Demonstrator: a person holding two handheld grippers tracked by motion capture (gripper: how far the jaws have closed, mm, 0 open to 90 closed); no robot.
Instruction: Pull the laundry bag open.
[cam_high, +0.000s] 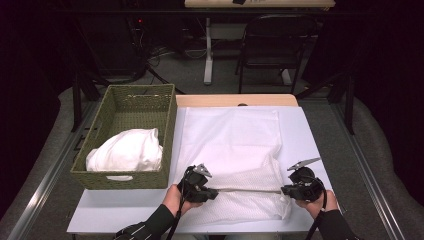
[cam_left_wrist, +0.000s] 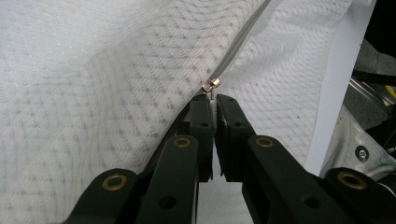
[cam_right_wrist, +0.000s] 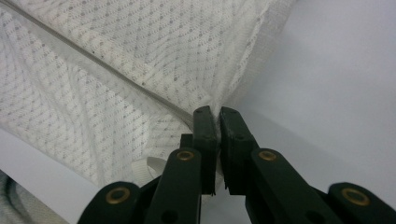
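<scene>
Two tongs work one white mesh laundry bag (cam_high: 240, 175) lying on the worktop (cam_high: 300, 130) at its near edge. High view: the left tongs (cam_high: 212, 192) and right tongs (cam_high: 285, 190) stand at opposite ends of the bag's zipper (cam_high: 250, 190). A woven basket (cam_high: 170, 135) holding a white bundle (cam_high: 127, 150) sits just left, clear of the zip line.

Left gripper view: the jaws are clamped on the zipper pull (cam_left_wrist: 212, 86). The step in hand is judged to be running the slider.

Right gripper view: the jaws pinch the bag's corner (cam_right_wrist: 215, 109), keeping the zipper taut. The next move calls for steady counter-tension; slack mesh could snag the slider.
</scene>
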